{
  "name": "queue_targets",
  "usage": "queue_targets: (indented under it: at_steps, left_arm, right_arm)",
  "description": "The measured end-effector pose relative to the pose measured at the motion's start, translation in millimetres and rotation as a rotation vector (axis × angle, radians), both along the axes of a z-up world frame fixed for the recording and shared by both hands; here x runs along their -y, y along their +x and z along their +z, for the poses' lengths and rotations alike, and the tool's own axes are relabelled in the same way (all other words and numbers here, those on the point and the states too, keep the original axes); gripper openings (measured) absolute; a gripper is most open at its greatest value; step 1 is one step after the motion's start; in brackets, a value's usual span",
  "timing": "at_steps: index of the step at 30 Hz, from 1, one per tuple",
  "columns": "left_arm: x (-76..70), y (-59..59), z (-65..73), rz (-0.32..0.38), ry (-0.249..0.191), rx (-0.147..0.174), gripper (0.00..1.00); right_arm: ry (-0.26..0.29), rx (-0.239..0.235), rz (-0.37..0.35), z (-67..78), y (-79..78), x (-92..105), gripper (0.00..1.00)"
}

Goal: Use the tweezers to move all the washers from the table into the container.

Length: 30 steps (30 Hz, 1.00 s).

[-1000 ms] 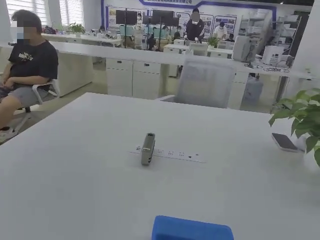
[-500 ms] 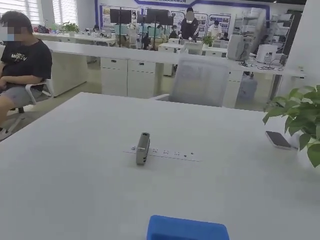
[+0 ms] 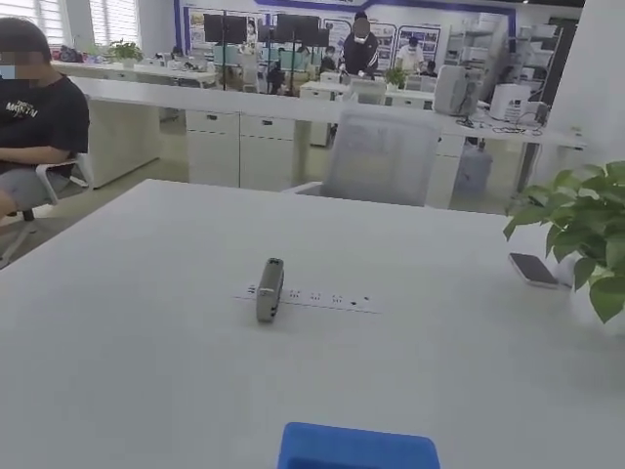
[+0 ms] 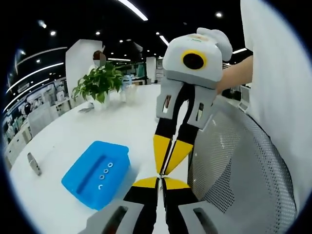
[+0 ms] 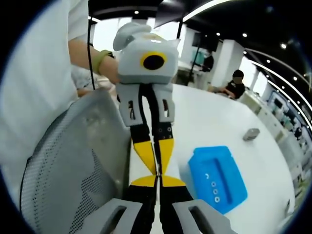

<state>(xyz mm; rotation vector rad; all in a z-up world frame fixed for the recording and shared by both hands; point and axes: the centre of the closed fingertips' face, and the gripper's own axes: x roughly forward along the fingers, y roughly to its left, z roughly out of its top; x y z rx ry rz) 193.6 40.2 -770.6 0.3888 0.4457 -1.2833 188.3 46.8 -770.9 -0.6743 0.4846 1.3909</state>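
Two hand-held grippers were found idle. The left hand-held gripper and the right hand-held gripper each had its jaws pressed together on nothing. The two met tip to tip above the back of a mesh chair, close to the person and short of the desk.

The blue container sat at the near edge of the desk, about the middle. A short row of small pale rings, judged to be the washers, lay in a recess on its top. Whether any lay on the desk itself was too small to tell.

Risks noted:
1. With both sets of jaws closed and empty, a tool would first have to be picked up. A thin tool pinched off-centre could twist or drop.
2. The head view looked out across the desk, with the container at its bottom edge. A reach begun like this would be poorly guided and could shove the container.
3. Small flat washers could slip from a pinch and roll off the near edge.
4. A grey device farther off and a phone at far right stood well apart from the work and posed little hazard.
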Motion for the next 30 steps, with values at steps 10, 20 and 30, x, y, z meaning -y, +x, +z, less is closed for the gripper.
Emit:
queue_targets:
  at_steps: [10, 20, 30]
  left_arm:
    - [-2.0, 0.0, -3.4, -0.041, 0.045, 0.049, 0.00]
    - [-13.6, 3.6, -5.9, -0.043, 0.118, 0.098, 0.00]
    - [-38.9, 20.0, 6.5, 0.020, 0.145, 0.122, 0.00]
  right_arm:
    - [0.006, -0.114, -0.098, -32.4, 8.2, 9.4, 0.04]
    - [-0.041, -0.156, -0.034, -71.7, 17.8, -9.4, 0.07]
    - [0.061, -0.170, -0.070, -61.8, 36.9, -39.6, 0.08]
